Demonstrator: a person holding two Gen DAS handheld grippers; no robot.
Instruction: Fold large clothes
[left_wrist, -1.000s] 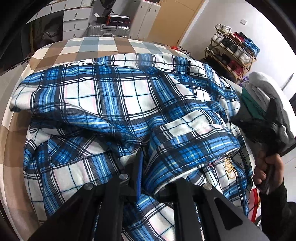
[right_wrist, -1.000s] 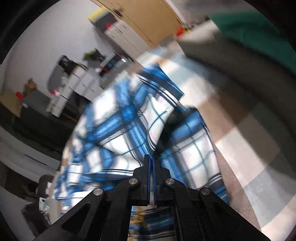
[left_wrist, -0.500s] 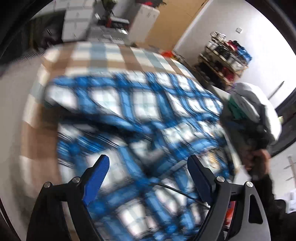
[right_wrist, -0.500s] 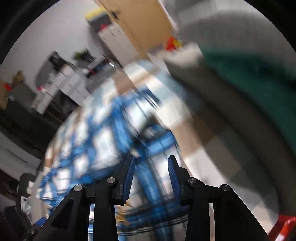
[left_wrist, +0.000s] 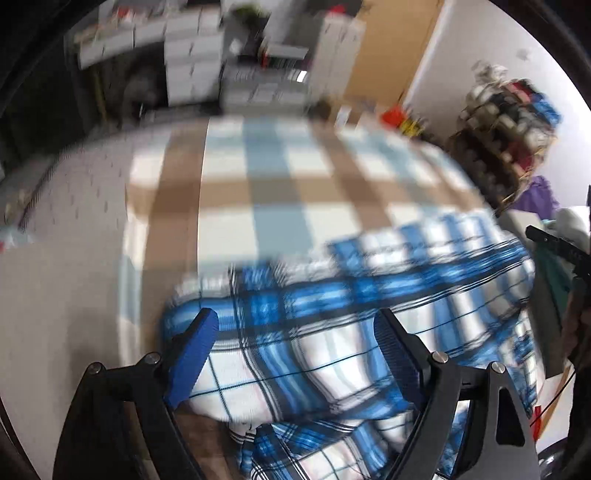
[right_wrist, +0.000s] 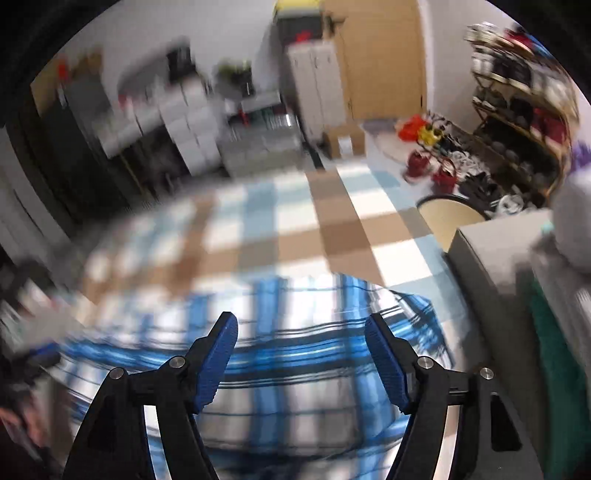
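A blue, white and black plaid shirt (left_wrist: 332, 332) lies bunched on a bed with a brown, white and pale-blue checked cover (left_wrist: 258, 192). My left gripper (left_wrist: 295, 321) hovers above the shirt's left part, open, its blue pads (left_wrist: 192, 354) apart and holding nothing. In the right wrist view the same shirt (right_wrist: 295, 332) spreads below my right gripper (right_wrist: 301, 325), whose jaws are opening, with no cloth between the pads (right_wrist: 218, 358). The other handheld gripper (left_wrist: 557, 247) shows at the left wrist view's right edge. Both views are motion-blurred.
A stack of folded grey, white and green clothes (right_wrist: 554, 295) sits at the bed's right side. A shoe rack (right_wrist: 517, 122) stands by the right wall, white drawers (left_wrist: 192, 70) and a suitcase (left_wrist: 258, 88) beyond the bed. Bare checked cover lies behind the shirt.
Both grippers let go of the plaid shirt and opened. Both lifted and pulled back from the cloth. The right one rolled upright, so the bed now looks level in its view.
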